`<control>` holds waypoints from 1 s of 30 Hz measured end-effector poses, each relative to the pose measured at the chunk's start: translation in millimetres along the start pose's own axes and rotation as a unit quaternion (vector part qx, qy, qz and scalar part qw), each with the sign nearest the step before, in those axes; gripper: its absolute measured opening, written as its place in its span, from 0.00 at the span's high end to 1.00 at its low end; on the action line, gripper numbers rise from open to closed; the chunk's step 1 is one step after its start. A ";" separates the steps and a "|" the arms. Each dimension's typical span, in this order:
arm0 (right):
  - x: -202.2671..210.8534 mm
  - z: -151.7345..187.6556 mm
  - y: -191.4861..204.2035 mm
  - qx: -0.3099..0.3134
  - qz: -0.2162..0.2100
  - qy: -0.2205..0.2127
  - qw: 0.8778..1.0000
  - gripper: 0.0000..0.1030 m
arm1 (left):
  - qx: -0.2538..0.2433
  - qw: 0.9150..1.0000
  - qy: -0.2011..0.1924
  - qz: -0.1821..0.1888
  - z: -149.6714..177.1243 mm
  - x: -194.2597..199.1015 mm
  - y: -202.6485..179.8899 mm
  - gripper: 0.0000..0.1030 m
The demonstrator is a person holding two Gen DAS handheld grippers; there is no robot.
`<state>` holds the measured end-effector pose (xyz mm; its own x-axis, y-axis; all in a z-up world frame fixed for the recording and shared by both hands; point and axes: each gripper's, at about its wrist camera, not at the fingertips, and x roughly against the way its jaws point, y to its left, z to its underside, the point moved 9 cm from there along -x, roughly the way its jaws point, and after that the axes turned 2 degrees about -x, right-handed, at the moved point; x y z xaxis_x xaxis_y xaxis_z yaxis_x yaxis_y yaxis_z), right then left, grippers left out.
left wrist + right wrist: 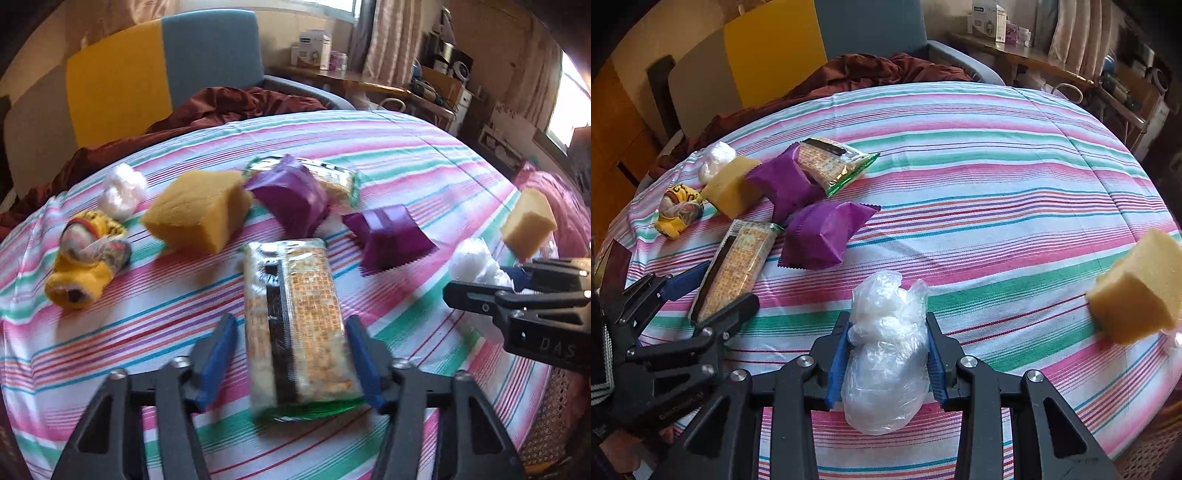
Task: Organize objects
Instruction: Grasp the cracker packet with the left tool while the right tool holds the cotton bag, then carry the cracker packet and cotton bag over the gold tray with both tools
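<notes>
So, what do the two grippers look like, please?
Both are alike. The left gripper and the right gripper have black plastic frames with triangular cut-outs, silver round bolts at the joints, and blue ribbed pads inside the fingers. The right one bears faint grey letters, "DAS", on its side. No cables or sleeves show.

- The left gripper (291, 354) has its blue pads (216, 356) on either side of a cracker packet (295, 317), which lies on the striped cloth (369, 140).
- Beyond it: two purple packets (291, 194) (388, 236), a second cracker packet (336, 179), a yellow sponge (195, 210), rolled socks (86, 254), a white plastic wad (122, 190).
- At right, the right gripper (524, 295) is beside another plastic wad (476, 262) and another sponge (528, 227).
</notes>
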<state>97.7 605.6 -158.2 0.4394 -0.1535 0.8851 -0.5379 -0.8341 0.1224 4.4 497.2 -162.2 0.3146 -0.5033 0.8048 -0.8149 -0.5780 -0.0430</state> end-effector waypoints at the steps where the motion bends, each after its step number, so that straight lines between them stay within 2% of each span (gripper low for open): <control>1: 0.8 -0.3 1.4 0.002 -0.001 -0.002 1.000 0.63 | 0.004 1.000 -0.001 0.007 0.7 1.1 2.2 0.52; 4: 2.0 0.0 4.0 0.012 0.006 -0.006 1.000 0.63 | -0.005 1.000 -0.008 0.019 4.4 5.8 5.3 0.53; 11: 8.0 -3.0 11.9 0.039 0.023 -0.025 0.999 0.63 | -0.022 0.999 -0.032 0.005 23.2 23.9 6.7 0.53; 24: 12.3 -5.8 25.2 0.074 0.032 -0.045 0.996 0.63 | 0.006 0.998 -0.066 0.020 52.4 51.7 19.0 0.53; 30: 18.6 -7.3 37.0 0.113 0.054 -0.067 0.990 0.63 | 0.009 0.996 -0.085 0.017 63.7 70.7 20.9 0.53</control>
<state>80.7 575.7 -133.8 0.4883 -0.3051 0.8176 -0.4193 -0.9037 -0.0869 40.7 408.6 -143.9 0.3666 -0.6235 0.6906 -0.8176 -0.5701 -0.0807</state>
